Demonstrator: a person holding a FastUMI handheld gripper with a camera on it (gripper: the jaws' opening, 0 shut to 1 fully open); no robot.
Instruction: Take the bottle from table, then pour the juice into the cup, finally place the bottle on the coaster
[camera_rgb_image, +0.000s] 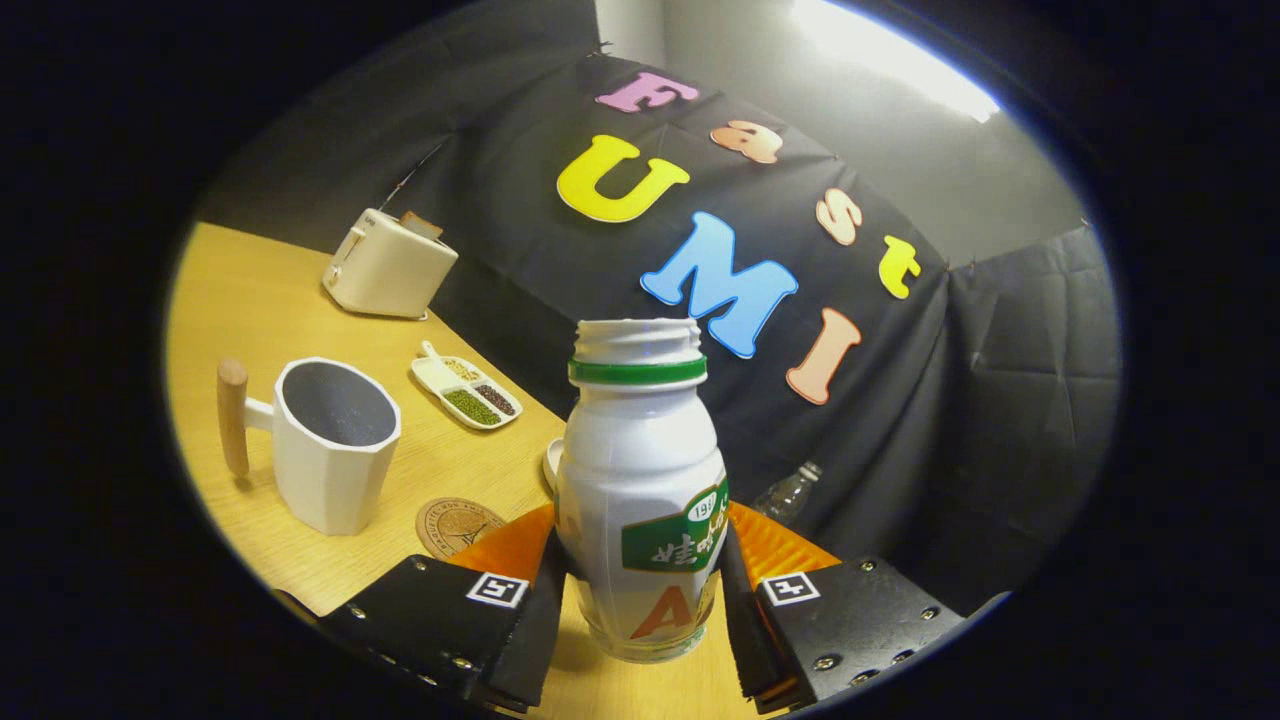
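Nearby, tool around bottle, beside cup.

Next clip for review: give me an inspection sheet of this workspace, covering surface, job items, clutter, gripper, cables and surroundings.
Surface: wooden table, no spills seen.
Job items: white bottle, uncapped, upright between the fingers; white cup with a wooden handle, upright; round coaster beside the cup, bare.
Clutter: toaster; divided dish of seeds; clear plastic bottle beyond the table edge.
Gripper: gripper shut on the bottle's lower body.
Cables: nothing seen.
Surroundings: black cloth wall, grey wall above.
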